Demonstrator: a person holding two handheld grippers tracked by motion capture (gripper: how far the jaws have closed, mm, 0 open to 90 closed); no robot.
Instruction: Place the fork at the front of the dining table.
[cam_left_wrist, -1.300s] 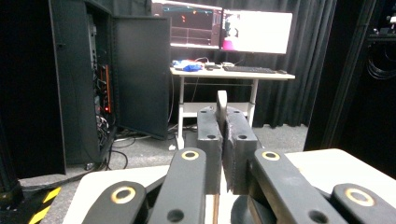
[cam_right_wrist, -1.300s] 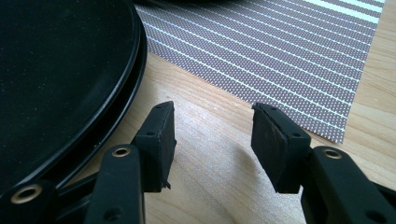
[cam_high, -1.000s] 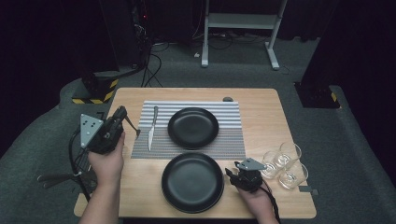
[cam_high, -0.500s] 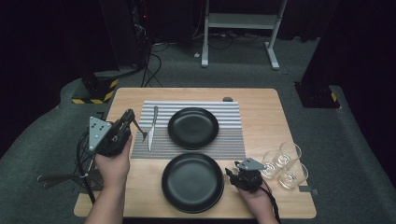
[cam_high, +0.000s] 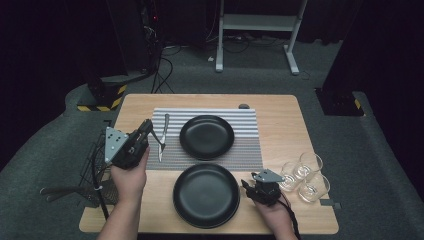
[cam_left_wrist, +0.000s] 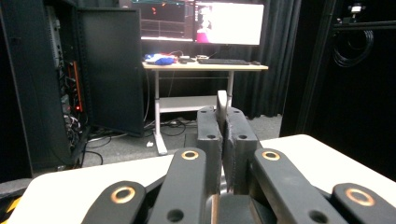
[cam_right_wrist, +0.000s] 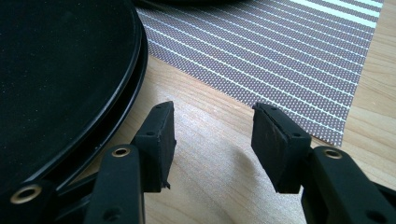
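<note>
In the high view the left gripper (cam_high: 146, 129) holds a knife (cam_high: 162, 136) over the striped mat (cam_high: 250, 150), at 9 o'clock of the far plate (cam_high: 207, 137). The left gripper view adds what that view cannot: the jaws are clamped tight on the knife (cam_left_wrist: 222, 106), which stands up between the pads, with a desk (cam_left_wrist: 205, 66) and monitors (cam_left_wrist: 229, 22) beyond. The right gripper (cam_high: 246, 186) rests at 3 o'clock of the near plate (cam_high: 206, 195). The right gripper view shows its jaws apart with bare table (cam_right_wrist: 215, 140) between them, the plate rim (cam_right_wrist: 126, 93) just beside the left pad. Three glasses (cam_high: 305, 175) stand at 3 o'clock of that gripper.
</note>
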